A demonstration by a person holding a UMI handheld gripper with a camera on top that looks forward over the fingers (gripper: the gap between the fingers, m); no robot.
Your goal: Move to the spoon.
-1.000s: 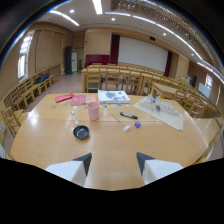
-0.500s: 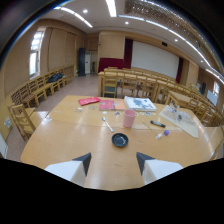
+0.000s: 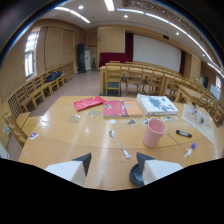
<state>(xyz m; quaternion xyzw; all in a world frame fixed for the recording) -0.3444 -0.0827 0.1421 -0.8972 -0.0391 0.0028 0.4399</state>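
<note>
Just ahead of open tool [image 3: 111, 167] (slightly right), spoon [image 3: 119, 144].

Spoon [image 3: 119, 143] lies on table [image 3: 60, 135], just left of cup [image 3: 153, 132]. Books [image 3: 122, 107] lie behind cup. Marker [image 3: 183, 133] lies right of cup. Lid [image 3: 136, 176] lies before cup, touching gripper [image 3: 111, 165] finger.

The gripper [image 3: 111, 167] shows as two pale, whitish fingers [image 3: 70, 170] with blocky, wedge-like shapes. Each one carries a dark, nearly black triangular tip at its inner upper corner, pointing toward the other. Their flat faces look smooth and plain, without visible screws, cables or markings. Below them a black, curved housing fills the lower part of the view, and a dark round rim frames everything.
</note>
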